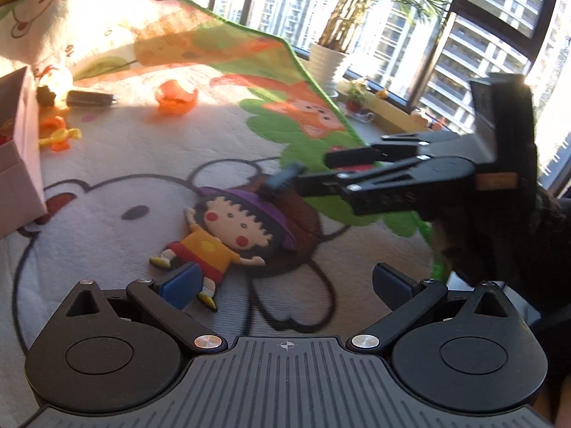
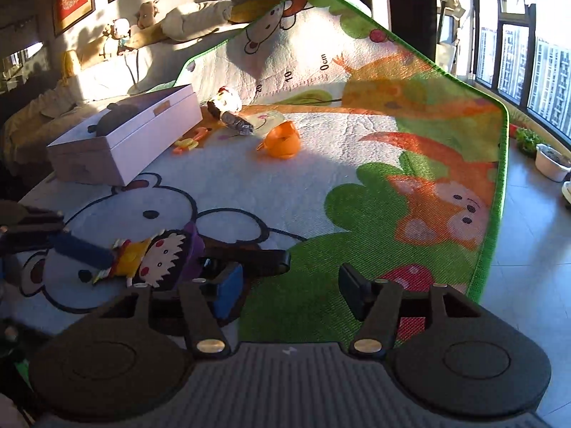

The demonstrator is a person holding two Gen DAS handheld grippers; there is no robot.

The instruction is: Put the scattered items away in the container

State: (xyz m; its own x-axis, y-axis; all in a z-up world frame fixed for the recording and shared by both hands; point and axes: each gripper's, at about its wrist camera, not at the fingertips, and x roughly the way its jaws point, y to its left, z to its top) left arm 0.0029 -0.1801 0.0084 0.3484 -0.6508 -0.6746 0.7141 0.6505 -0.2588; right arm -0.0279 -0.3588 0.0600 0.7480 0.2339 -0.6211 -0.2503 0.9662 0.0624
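Note:
A flat cartoon girl figure (image 1: 221, 235) with a purple hat and orange shirt lies on the play mat (image 1: 117, 164). My left gripper (image 1: 285, 289) is open just above it, its left pad (image 1: 182, 285) by the figure's legs. My right gripper (image 1: 285, 178) reaches in from the right, open, near the figure's hat. In the right wrist view the figure (image 2: 157, 256) lies left of my open right gripper (image 2: 289, 292), and the left gripper's blue pad (image 2: 82, 249) touches its legs. The white box (image 2: 117, 139) stands at the far left.
An orange cup (image 2: 282, 141), an orange-yellow toy (image 2: 189, 141), a dark wrapped item (image 2: 237, 121) and a small doll (image 2: 225, 101) lie beside the box. A dark object sits in the box. The mat's far end is raised. Potted plants (image 1: 328, 60) stand by the window.

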